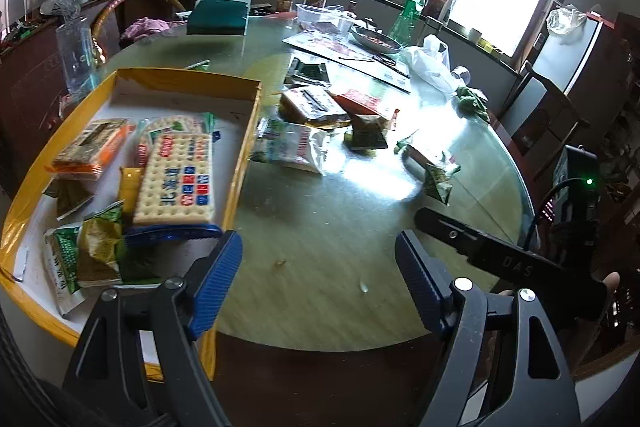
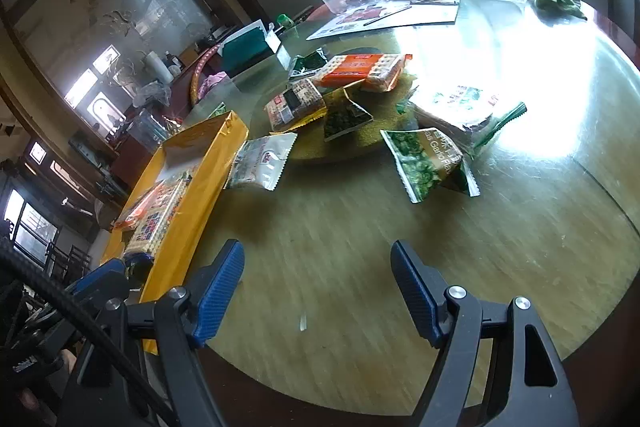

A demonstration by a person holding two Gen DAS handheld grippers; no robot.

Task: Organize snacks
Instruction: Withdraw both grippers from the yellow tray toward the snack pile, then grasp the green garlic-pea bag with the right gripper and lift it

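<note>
The shallow yellow cardboard tray (image 1: 244, 131) sat at the left edge of the round glass-topped table (image 1: 320, 227), its long axis running away from the cameras. Inside it, the long cream cracker pack (image 1: 176, 179) lay flat along that same axis. The left gripper (image 1: 318, 279) hung over bare tabletop just beside the tray, jaws wide apart and empty. The right gripper (image 2: 316, 287) also stood spread, holding nothing. Only the left view looked down into the tray, showing an orange-edged packet (image 1: 90, 147) and a green bag (image 1: 88, 255). The right view showed the loose white sachet (image 2: 260, 159) beside the tray wall and the green pea bag (image 2: 428, 163), pointing diagonally.
</note>
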